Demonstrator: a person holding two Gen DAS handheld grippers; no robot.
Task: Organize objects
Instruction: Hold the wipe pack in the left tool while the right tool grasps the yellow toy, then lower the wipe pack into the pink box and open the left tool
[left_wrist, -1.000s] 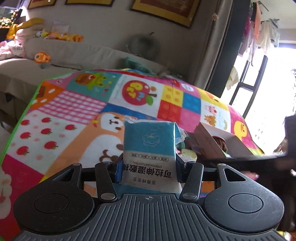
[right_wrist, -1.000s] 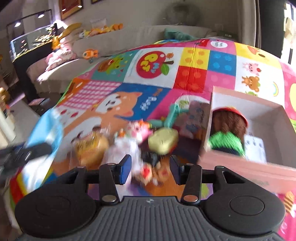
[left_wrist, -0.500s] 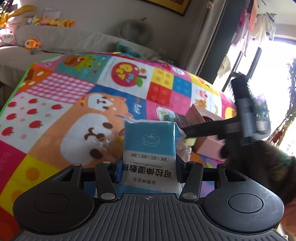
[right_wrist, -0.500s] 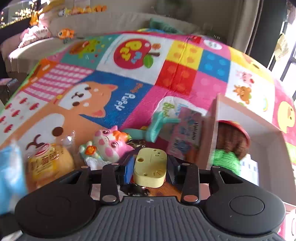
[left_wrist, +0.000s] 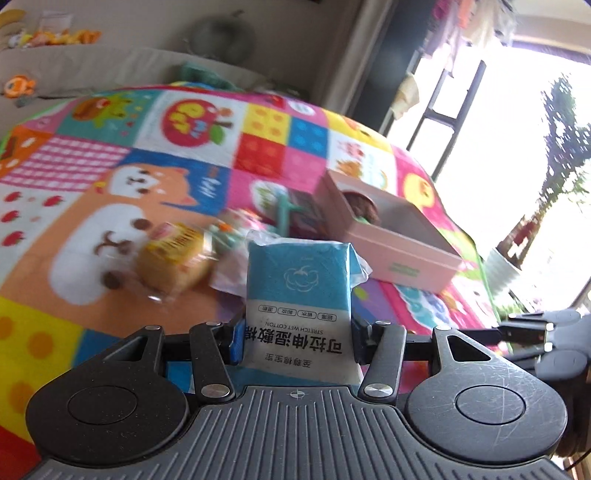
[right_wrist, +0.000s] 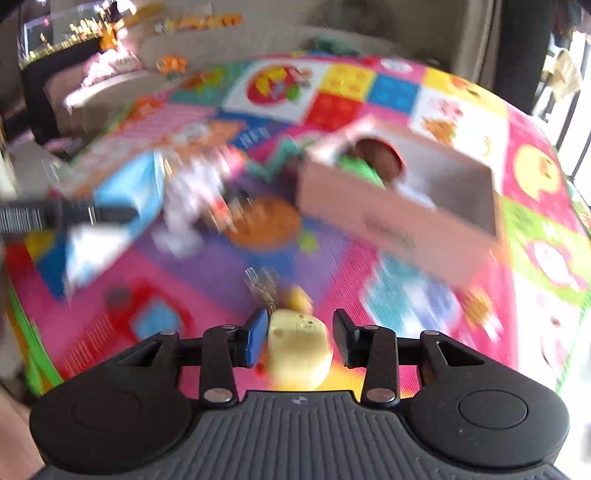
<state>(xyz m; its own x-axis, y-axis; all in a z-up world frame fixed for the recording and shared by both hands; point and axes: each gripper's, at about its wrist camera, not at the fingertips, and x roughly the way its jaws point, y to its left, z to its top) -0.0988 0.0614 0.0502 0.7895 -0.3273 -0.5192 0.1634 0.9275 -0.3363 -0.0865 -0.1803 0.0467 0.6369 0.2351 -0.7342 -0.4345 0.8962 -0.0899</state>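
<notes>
**Both grippers loaded, pink box ahead**

Left gripper (left_wrist: 295, 341) is clamping a blue-and-white wet-wipe pack (left_wrist: 299, 295) across its short width, jaws partly apart, pads pressing both sides; the pack is standing upright, long axis running forward along the fingers. Right gripper (right_wrist: 300, 339) is carrying a small yellow toy (right_wrist: 298, 347) between its jaws; jaws are opening right now, left pad touching the toy, a gap showing at the right pad, so the hold is looking loose. Blur is heavy here.

Key relation: the open pink box (left_wrist: 391, 254) is lying ahead and to the right of the left gripper, ahead and slightly right of the right gripper (right_wrist: 399, 206). Which hand is nearer is hard to tell.

Box contents: a brown-haired doll in green (right_wrist: 373, 162) against the far-left end, something white beside it; the rest is looking free.

Loose on the play mat (left_wrist: 92, 229), left of the box: a yellow snack packet (left_wrist: 173, 258), a teal toy (left_wrist: 282, 214), more clutter too blurred to name.
</notes>
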